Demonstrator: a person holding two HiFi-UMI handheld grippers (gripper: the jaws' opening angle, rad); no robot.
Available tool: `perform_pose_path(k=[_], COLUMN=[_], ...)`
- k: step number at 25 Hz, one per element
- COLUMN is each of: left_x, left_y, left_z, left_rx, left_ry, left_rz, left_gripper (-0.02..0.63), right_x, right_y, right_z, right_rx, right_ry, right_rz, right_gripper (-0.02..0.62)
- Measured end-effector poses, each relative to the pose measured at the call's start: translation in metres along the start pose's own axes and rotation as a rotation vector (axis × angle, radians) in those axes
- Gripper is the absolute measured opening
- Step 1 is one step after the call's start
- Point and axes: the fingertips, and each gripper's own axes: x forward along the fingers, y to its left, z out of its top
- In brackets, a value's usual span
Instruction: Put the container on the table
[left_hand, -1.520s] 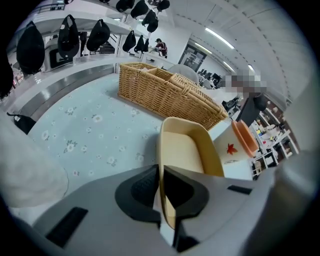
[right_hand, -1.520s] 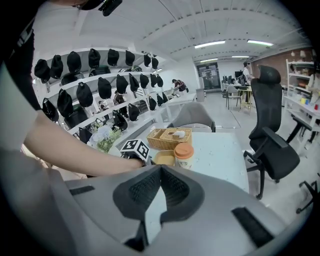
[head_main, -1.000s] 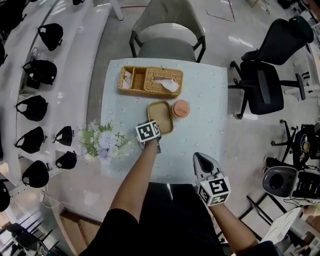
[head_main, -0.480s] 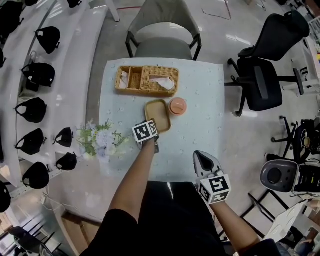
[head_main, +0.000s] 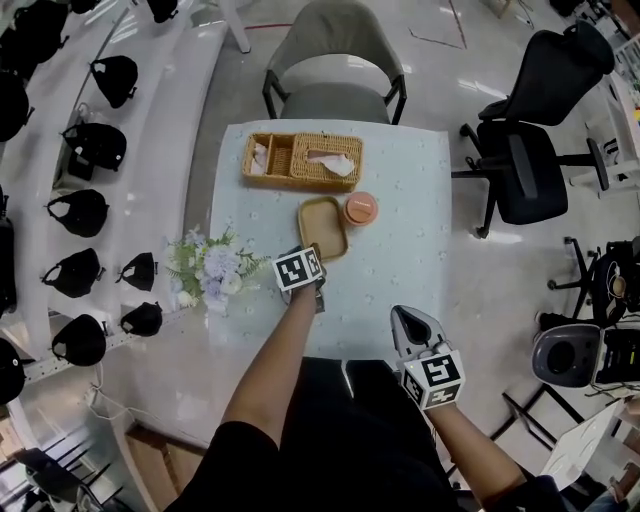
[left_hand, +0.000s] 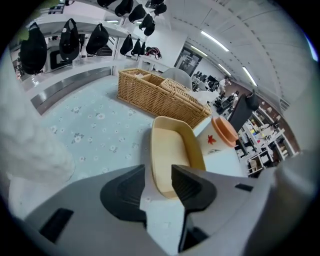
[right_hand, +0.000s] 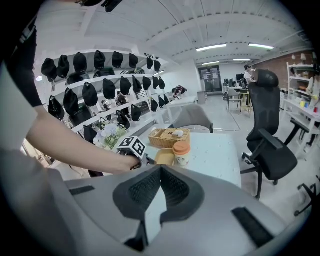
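Note:
The tan oval container (head_main: 322, 228) lies flat on the flowered tablecloth (head_main: 400, 270), beside a paper cup with an orange lid (head_main: 360, 209). My left gripper (head_main: 300, 270) sits just behind the container's near end. In the left gripper view the left gripper (left_hand: 159, 175) is open; its jaws have just been opening. The container (left_hand: 172, 155) lies beyond the tips, with nothing pressed between the pads. My right gripper (head_main: 408, 315) hovers off the table's near right edge. In its own view the right gripper (right_hand: 160, 167) is shut and empty.
A wicker basket (head_main: 300, 160) holding tissues stands at the table's far side. A bunch of pale flowers (head_main: 210, 272) sits at the left edge. A grey chair (head_main: 335, 60) is beyond the table, a black office chair (head_main: 540, 150) to the right, and shelves of black caps (head_main: 80, 210) to the left.
The left gripper has drawn back a little from the container toward me. The container stays on the table. The right gripper has shifted slightly.

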Motion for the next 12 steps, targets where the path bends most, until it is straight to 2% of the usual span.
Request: perform_pose_path(k=[12], left_x=[-0.044], left_y=[-0.014], left_z=[-0.039], left_rx=[0.009], left_ry=[-0.010], left_rz=[-0.009], left_gripper=[0.152], right_x=[-0.048], right_y=[0.021], right_z=[-0.023], right_rx=[-0.011], right_ry=[-0.023], right_rz=[0.033], right_gripper=[-0.001])
